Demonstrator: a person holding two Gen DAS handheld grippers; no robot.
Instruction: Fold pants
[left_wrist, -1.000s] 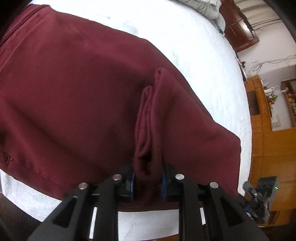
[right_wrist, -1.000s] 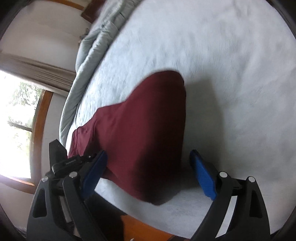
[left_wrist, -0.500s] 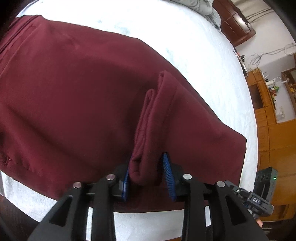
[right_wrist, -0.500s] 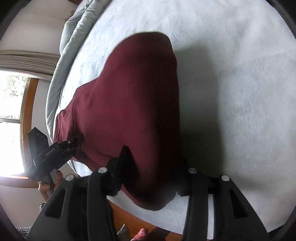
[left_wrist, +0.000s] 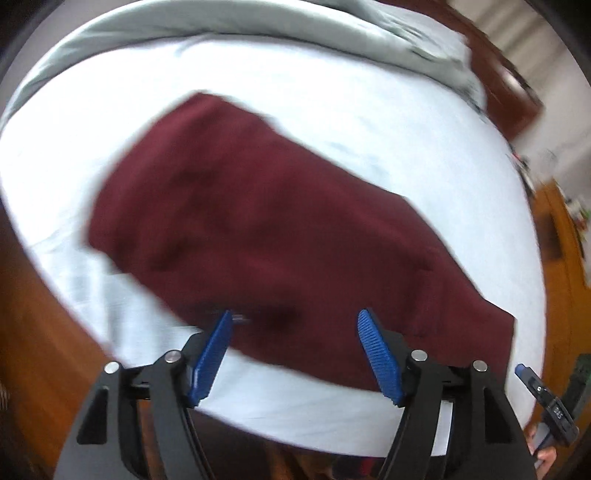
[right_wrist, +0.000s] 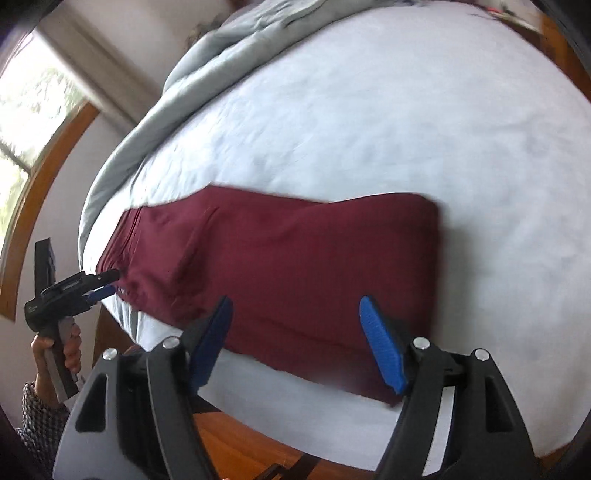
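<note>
Fingers (left_wrist: 212, 354) of the left gripper (left_wrist: 295, 352), padded in blue, are being held spread wide, with nothing being gripped between them. Just past their tips, the near edge of the maroon pants (left_wrist: 280, 236) is being shown, lying flat on the white bed (left_wrist: 332, 110); whether the tips are touching the cloth cannot be told, since the left view is blurred. In the right view, the right gripper (right_wrist: 295, 338) is likewise being held released, its blue fingers (right_wrist: 382, 343) parted above the near long edge of the pants (right_wrist: 295, 266), with no cloth being pinched. The pants are being seen there as a long folded band running across the bed (right_wrist: 406, 110) near its front edge, the waistband end lying toward the left and a rounded fold toward the right. At that waistband end, the left gripper (right_wrist: 103, 282) is being held by a hand (right_wrist: 61, 349) just beside the corner of the fabric. Beyond the pants, bare white bedding is being shown, and farther back a grey quilt (right_wrist: 229, 48) is lying bunched along the bed's far side. A wood-framed window (right_wrist: 26, 122) is being seen at the far left.
</note>
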